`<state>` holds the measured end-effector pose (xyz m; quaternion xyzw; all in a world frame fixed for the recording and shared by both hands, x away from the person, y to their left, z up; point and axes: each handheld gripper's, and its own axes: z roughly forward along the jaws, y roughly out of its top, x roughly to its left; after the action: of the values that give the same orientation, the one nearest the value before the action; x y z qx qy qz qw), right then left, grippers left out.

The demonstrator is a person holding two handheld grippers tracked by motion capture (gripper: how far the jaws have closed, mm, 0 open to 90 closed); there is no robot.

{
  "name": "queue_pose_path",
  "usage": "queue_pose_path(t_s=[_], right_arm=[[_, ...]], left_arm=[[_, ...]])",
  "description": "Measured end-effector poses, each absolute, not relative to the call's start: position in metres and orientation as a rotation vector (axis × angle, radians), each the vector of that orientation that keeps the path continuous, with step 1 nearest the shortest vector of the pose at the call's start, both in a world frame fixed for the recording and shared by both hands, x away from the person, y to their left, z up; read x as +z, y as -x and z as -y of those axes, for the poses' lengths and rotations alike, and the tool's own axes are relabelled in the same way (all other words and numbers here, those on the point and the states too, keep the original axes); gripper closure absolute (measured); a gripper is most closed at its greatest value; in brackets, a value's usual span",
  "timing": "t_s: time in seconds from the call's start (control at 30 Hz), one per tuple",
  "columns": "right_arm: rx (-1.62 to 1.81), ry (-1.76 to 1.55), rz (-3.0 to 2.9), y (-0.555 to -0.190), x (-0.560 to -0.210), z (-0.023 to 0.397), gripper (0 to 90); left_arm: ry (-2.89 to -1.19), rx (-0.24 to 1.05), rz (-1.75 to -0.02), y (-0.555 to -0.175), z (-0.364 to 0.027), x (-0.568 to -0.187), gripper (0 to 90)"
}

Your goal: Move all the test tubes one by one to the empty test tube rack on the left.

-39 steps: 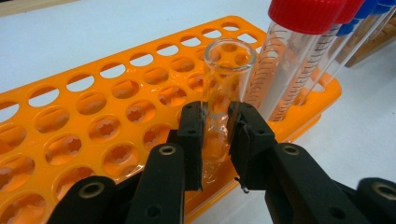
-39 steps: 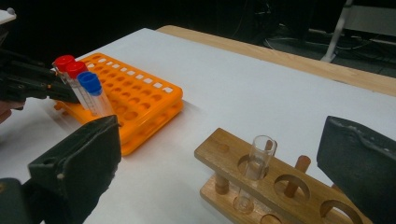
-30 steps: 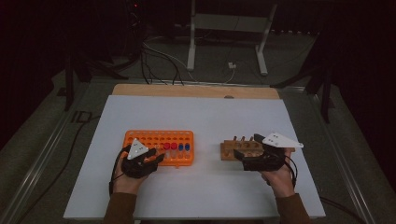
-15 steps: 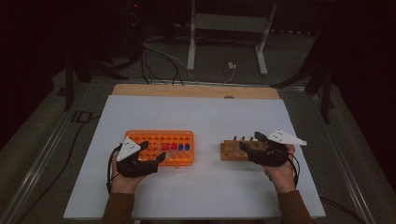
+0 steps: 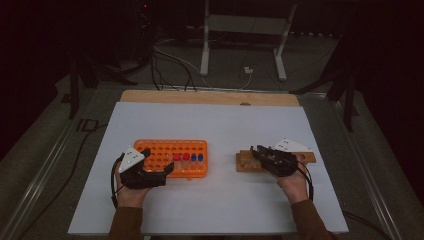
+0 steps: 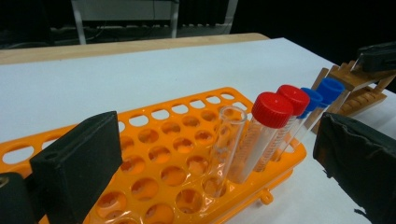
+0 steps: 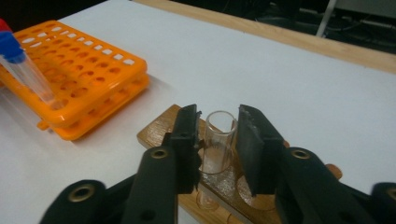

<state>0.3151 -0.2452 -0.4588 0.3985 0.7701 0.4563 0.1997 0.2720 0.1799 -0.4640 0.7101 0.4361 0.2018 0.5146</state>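
Left gripper (image 5: 159, 172): jaws just opening, standing apart at the orange rack's (image 5: 150, 146) near edge.
Right gripper (image 7: 215, 135): jaws just closing, clamping 1 clear tube (image 7: 218, 140) standing in the wooden block (image 7: 161, 127).
Room: bare table (image 5: 220, 125) lying beyond the rack.

On the table (image 5: 215, 125), the tube rack (image 5: 172, 157) lies left of the wooden block (image 5: 245, 162), well apart.

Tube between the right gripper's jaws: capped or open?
Open. In the right gripper view the clear tube shows a bare round rim with no cap, standing in the wooden rack between the jaws of the right gripper, which have just been closing.
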Motion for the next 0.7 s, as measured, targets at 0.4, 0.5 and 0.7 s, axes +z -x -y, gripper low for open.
queue_pose_path(t_s=[0.4, 0.5, 0.7], right_arm=[[1.258, -1.066, -2.166, -0.3159, -0.4634, 0.2381, 75.5], [1.257, -1.057, -2.174, -0.3166, -0.4631, 0.2384, 75.7], [1.253, -1.053, -2.185, -0.3179, -0.4620, 0.2390, 76.2]], left_arm=[[-1.697, 0.474, -1.061, -0.2721, -0.1801, -0.4651, 1.7], [-1.708, 0.471, -1.056, -0.2721, -0.1794, -0.4655, 1.7], [-1.713, 0.465, -1.054, -0.2730, -0.1777, -0.4665, 1.6]])
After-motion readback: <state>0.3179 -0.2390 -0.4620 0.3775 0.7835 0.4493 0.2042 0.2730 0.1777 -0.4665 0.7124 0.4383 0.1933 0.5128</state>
